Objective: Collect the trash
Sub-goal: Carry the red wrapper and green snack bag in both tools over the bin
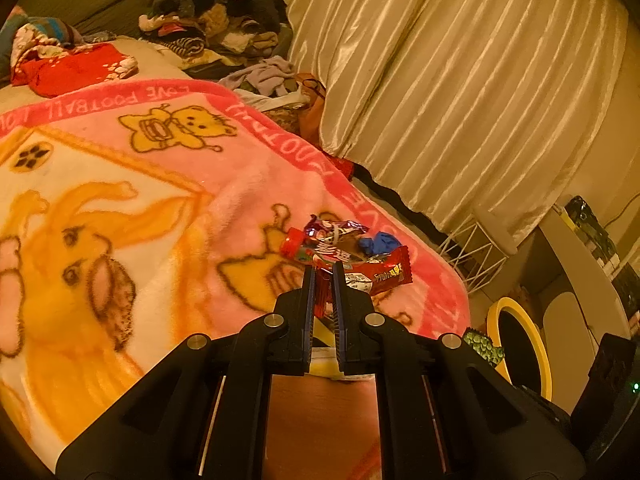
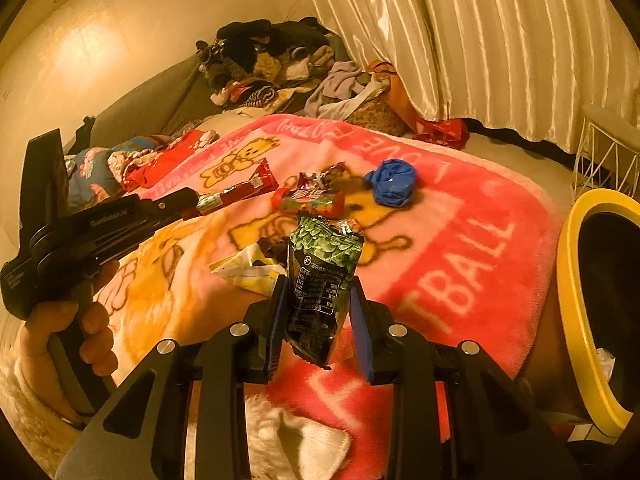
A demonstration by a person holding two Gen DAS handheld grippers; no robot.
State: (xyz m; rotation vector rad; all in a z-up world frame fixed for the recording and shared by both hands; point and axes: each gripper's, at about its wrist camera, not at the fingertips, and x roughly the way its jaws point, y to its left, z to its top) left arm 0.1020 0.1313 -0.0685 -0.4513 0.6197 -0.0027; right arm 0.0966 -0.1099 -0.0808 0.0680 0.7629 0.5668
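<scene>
Between my right gripper's (image 2: 320,300) blue pads sits a black snack pouch (image 2: 318,280) with a green scaly top; the fingers press on its sides and it stands upright, clear of the blanket. Its white label panel is printed too small for me to read.

My left gripper (image 1: 322,276) is pinched nearly together on a long red wrapper (image 2: 236,194). From the right wrist view that wrapper sticks out past the tips, held above the bed. In the left view its print is partly legible but blurred; I can't make out a brand.

Beyond the fingers, more trash lies on the pink blanket (image 2: 460,240): a red tube-shaped pack (image 2: 308,202), a crumpled purple wrapper (image 2: 324,176), a blue crumpled ball (image 2: 392,182), and a yellow-white wrapper (image 2: 250,270) just beside the pouch, partly hidden by it. The blanket's border reads "LOVE FOOTBALL".

At the right edge stands a yellow-rimmed bin (image 2: 572,280), cut off by the frame. A hand (image 2: 60,336) grips the left tool's handle, with "GenRobot" lettering on the body. Heaped clothes (image 2: 272,68) by the curtain (image 2: 500,40) stay indistinct.
</scene>
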